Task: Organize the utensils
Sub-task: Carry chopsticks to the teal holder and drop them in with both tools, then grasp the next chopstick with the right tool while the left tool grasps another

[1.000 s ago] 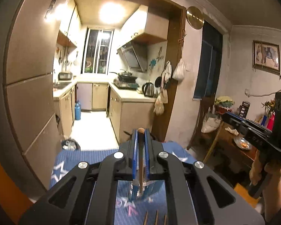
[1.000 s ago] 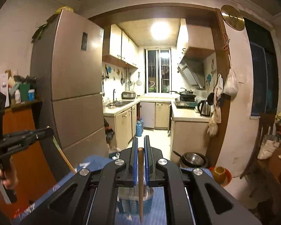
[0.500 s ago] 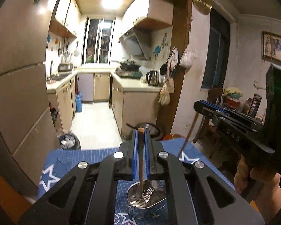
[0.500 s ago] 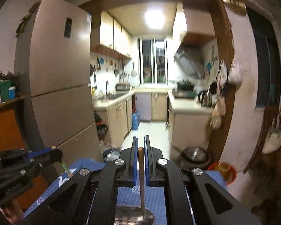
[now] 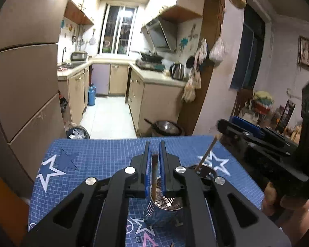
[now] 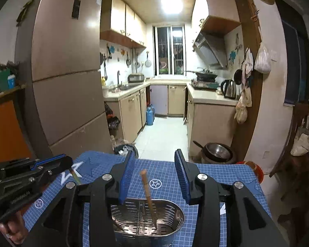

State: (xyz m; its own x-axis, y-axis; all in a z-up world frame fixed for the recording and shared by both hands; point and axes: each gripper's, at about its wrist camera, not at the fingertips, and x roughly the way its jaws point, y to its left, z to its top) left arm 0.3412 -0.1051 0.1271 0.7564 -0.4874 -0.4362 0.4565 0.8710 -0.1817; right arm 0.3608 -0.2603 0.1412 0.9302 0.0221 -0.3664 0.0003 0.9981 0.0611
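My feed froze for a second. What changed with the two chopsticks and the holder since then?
Both grippers came down over the holder. The right gripper is opening and has let go of its chopstick, which now stands loose in the holder. The left gripper stays shut on its chopstick, tip now inside the holder.

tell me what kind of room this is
Most likely a home dining area opening onto a small kitchen: a fridge beside the doorway, a kettle on the counter, and a range hood above a wok.
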